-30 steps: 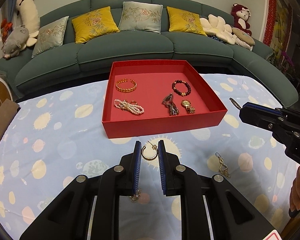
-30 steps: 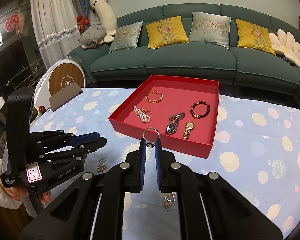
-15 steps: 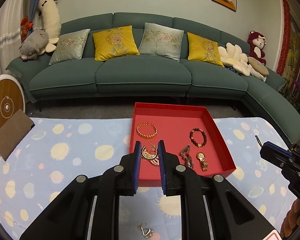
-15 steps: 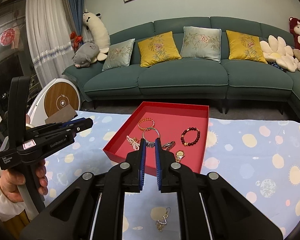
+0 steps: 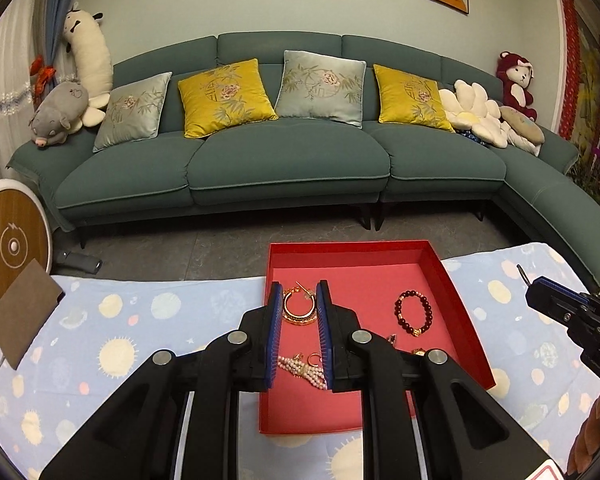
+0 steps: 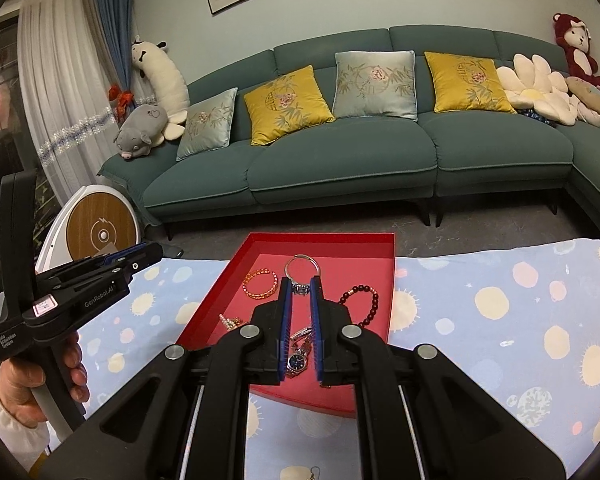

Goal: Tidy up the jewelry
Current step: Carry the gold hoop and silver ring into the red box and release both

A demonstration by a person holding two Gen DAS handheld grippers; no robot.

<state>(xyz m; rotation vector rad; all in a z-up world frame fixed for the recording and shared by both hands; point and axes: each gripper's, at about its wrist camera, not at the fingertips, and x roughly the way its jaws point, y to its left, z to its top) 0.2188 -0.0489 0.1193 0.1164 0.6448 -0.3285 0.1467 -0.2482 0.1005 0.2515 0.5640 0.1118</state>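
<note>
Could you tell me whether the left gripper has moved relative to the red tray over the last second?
Yes. The left gripper, holding a gold hoop earring, moved forward from the tablecloth to over the red tray.

The tray [image 5: 456,304] sits on the surface [image 5: 140,320], toward its far edge, with the sofa [image 5: 284,160] behind across a strip of floor. In the tray lie a chain bracelet [image 6: 260,283] at far left, a bead bracelet [image 5: 414,314] to the right, pearls [image 5: 300,368] near left, and a watch [image 6: 298,354] near the middle. The left tongs [image 5: 299,304] hang over the tray's left part with a hoop earring [image 5: 299,307] between them — the right tongs [image 6: 299,284] over its middle, a ring [image 6: 302,268] at their tips. Another earring [image 6: 314,473] lies on the surface before the tray.
</note>
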